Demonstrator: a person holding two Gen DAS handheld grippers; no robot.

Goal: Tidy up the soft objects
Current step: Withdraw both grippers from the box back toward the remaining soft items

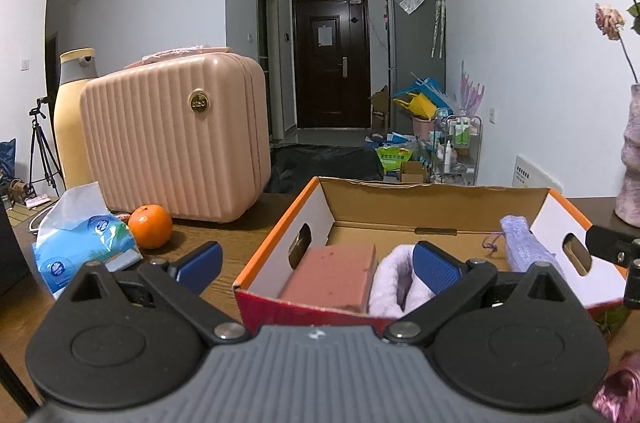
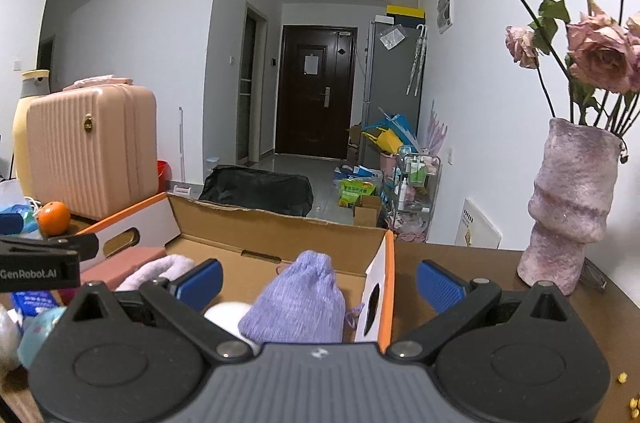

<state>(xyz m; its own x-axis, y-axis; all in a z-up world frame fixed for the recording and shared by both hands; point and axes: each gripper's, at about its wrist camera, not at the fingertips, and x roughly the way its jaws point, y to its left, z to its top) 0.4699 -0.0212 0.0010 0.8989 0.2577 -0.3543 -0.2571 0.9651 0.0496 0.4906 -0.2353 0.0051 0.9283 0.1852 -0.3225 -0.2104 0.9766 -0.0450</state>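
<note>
The wooden tabletop [image 1: 240, 243] carries everything here. Largest on it is a ribbed pink case [image 1: 176, 139] standing upright at the left, with a tall cream bottle [image 1: 72, 127] behind it. Next in size is an open cardboard box [image 1: 436, 207] with orange edges and cut-out handles, set near the middle of the tabletop. At the right stands a mottled pink vase [image 2: 568, 207] holding dried roses [image 2: 600, 55].

Inside the box, a pink foam block [image 1: 334, 275] lies against the left wall, a pale lilac fluffy cloth [image 1: 394, 279] sits just beside it, and a purple knitted pouch [image 2: 300, 299] with a drawstring rests toward the right wall. A white round object [image 2: 226, 315] shows partly beside the pouch; what it is cannot be told.

The left tongs [image 1: 316, 263] stand wide open, gripping nothing: one blue pad is outside the box over the tabletop, the other is down inside the box against the fluffy cloth. The right tongs [image 2: 318, 281] are also spread wide and hold nothing, straddling the box's right wall, with the pouch between the fingers.

Left of the box lie a blue tissue pack [image 1: 84, 247] and, just beside it, an orange [image 1: 150, 226] in front of the case.
</note>
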